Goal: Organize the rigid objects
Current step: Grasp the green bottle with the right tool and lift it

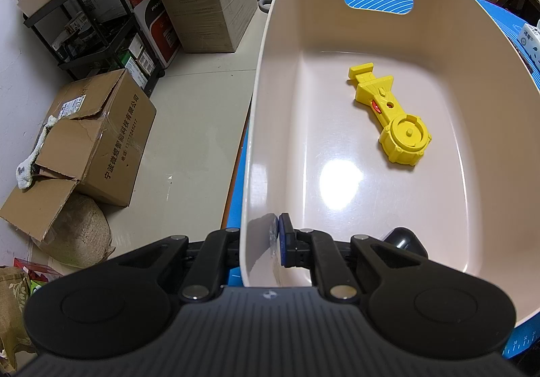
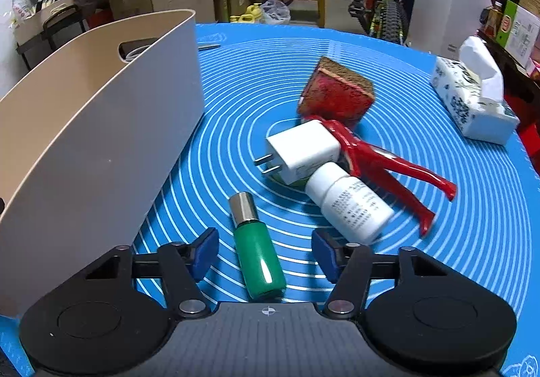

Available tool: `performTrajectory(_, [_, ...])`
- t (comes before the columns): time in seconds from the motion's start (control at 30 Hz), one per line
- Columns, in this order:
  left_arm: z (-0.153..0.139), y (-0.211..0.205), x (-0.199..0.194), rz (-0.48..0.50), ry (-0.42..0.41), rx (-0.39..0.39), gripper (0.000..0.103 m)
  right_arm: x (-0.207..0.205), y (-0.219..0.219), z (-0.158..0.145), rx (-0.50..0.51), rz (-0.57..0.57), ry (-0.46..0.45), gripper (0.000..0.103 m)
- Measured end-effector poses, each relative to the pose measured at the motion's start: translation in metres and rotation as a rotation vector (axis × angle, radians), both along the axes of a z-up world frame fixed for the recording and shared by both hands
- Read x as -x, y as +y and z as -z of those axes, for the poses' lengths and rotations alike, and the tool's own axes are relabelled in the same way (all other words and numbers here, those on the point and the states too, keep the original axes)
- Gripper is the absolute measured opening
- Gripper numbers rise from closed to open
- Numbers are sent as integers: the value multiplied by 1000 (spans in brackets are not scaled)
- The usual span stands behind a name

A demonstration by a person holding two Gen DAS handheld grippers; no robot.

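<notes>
Left wrist view: cream bin point(image 1: 388, 39) on blue ringed mat, cardboard boxes point(image 1: 98, 137) on pale floor; left gripper point(image 1: 260, 242) fingers clamped on bin's near rim; yellow toy point(image 1: 388, 114) lies inside.
Right wrist view: counter mat point(image 2: 438, 242) carries green bottle point(image 2: 256, 249) lying between right gripper point(image 2: 265, 255) fingers, parted, not touching; charger point(image 2: 303, 151), white bottle point(image 2: 351, 201), red figure point(image 2: 388, 161), tissue pack point(image 2: 472, 97) beyond.

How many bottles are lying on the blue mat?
2. The green bottle lies between the right gripper's open fingers; the white bottle lies beside it, against the charger. Others may be hidden.
</notes>
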State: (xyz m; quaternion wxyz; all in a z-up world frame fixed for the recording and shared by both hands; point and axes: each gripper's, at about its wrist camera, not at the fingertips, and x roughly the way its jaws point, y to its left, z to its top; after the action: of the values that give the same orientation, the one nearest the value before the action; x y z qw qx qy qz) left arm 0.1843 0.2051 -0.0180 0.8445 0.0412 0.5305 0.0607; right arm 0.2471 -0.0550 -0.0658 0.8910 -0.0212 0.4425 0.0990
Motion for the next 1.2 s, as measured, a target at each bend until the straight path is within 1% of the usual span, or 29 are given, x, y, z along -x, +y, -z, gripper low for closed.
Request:
performTrajectory(0.07, [0, 0, 0, 0, 0, 1, 14, -2, 2, 3, -3, -7, 2, 61])
performTrajectory(0.1, [0, 0, 0, 0, 0, 2, 14, -4, 2, 5, -4, -8, 7, 57])
performTrajectory(0.13, [0, 0, 0, 0, 0, 1, 14, -5, 3, 7, -2, -9, 14, 49])
performTrajectory(0.17, [0, 0, 0, 0, 0, 1, 14, -5, 3, 8, 2, -9, 14, 49])
performTrajectory(0.23, [0, 0, 0, 0, 0, 1, 14, -4, 5, 8, 12, -15, 6, 37])
performTrajectory(0.3, [0, 0, 0, 0, 0, 1, 14, -2, 9, 8, 31, -24, -2, 34])
performTrajectory(0.5, [-1, -1, -1, -1, 1, 2, 14, 7, 7, 6, 50, -29, -21, 34])
performTrajectory(0.7, [-1, -1, -1, 0, 1, 2, 14, 17, 2, -14, 36, -24, -78, 34])
performTrajectory(0.8, [-1, 0, -1, 0, 2, 1, 14, 19, 0, -29, 21, -17, -115, 34])
performTrajectory(1.03, [-1, -1, 0, 1, 2, 1, 13, 17, 5, -76, -15, -21, -221, 34])
performTrajectory(1.2, [-1, -1, 0, 0, 3, 3, 13, 12, 25, -109, -37, -68, -296, 34])
